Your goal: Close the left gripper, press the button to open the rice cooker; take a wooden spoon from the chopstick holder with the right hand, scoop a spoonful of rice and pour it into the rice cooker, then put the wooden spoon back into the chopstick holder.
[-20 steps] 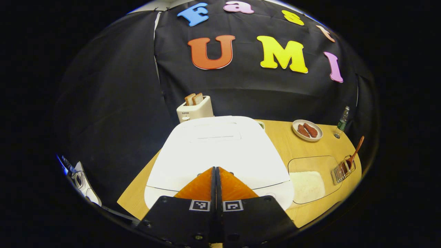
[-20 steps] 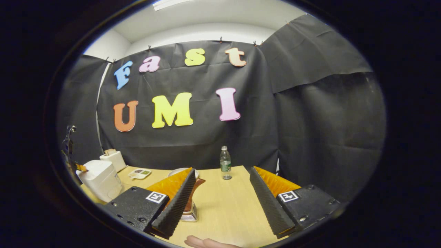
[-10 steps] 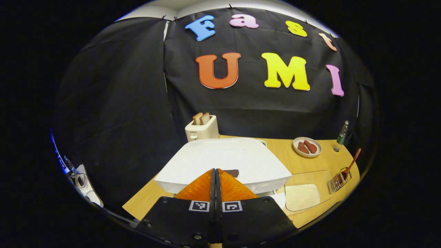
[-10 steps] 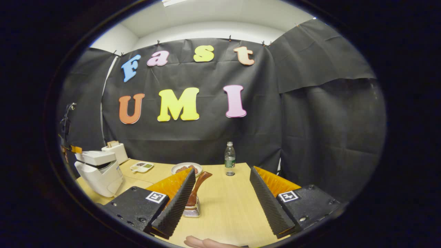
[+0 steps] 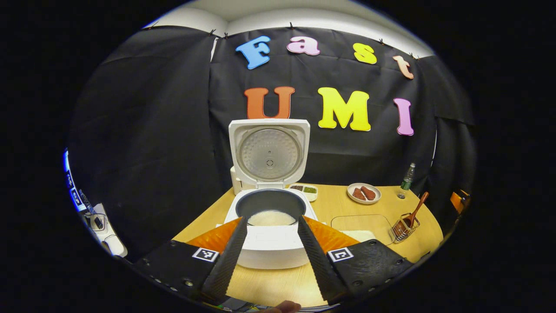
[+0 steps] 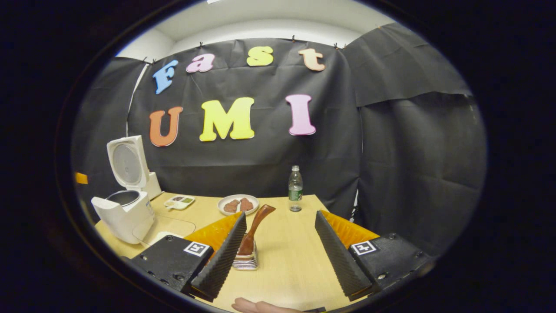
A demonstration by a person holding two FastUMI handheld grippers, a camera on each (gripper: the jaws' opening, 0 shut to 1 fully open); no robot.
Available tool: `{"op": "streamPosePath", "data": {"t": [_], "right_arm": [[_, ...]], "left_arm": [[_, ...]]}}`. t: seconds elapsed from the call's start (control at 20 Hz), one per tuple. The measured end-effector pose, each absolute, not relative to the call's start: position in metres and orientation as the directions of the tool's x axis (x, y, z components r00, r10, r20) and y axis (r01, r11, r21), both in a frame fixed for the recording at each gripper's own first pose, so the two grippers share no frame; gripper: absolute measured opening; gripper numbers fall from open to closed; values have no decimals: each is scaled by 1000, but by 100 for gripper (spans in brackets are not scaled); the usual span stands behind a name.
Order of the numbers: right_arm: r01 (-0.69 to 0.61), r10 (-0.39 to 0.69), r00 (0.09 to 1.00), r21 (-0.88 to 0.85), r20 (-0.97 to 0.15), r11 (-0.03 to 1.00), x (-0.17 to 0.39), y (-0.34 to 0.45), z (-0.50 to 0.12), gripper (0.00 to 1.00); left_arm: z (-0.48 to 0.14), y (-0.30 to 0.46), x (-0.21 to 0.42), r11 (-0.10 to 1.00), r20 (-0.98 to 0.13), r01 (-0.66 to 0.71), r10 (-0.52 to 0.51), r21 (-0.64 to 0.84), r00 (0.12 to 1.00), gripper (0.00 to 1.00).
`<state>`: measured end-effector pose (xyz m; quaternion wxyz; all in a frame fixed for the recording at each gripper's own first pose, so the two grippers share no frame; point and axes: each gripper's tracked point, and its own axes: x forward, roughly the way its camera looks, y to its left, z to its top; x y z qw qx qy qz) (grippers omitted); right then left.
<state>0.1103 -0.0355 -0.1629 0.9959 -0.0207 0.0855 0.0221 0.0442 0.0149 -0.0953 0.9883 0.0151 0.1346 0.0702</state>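
From my right gripper (image 6: 278,252), jaws spread and empty, the wooden spoon (image 6: 256,228) stands in the chopstick holder (image 6: 246,261) at eleven o'clock, handle leaning toward one o'clock. I judge this gripper the nearer one. The left gripper (image 5: 271,252), jaws also spread, faces the open rice cooker (image 5: 269,217).

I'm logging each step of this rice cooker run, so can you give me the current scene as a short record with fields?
rice cooker: on the table, lid standing upright and open
inner pot: dark, with white rice at the bottom
wooden spoon: standing tilted in the chopstick holder
left gripper: open, empty, in front of the cooker
right gripper: open, empty, spoon near its left finger, untouched
rice tray: clear, between cooker and holder
step done: cooker opened
step pending: taking the spoon
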Motion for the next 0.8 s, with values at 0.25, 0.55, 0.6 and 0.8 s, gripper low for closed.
{"op": "streamPosePath", "data": {"t": [0.25, 0.55, 0.6, 0.8], "right_arm": [[-64, 58, 976, -25, -211, 998, 133, -20, -185, 100], [-119, 117, 961, 5, -251, 993, 185, 4, -222, 100], [-124, 126, 958, 24, -258, 992, 194, 7, -228, 100], [-125, 152, 935, 102, -320, 987, 226, 19, -264, 100]], "left_arm": [[-73, 13, 17, 991, -168, -123, 131, 55, 977, 95], [-62, 16, -25, 991, -83, -127, 130, 38, 988, 96], [-61, 15, -34, 992, -73, -124, 126, 31, 989, 96], [-52, 11, -57, 994, -30, -98, 99, 37, 995, 95]]}}
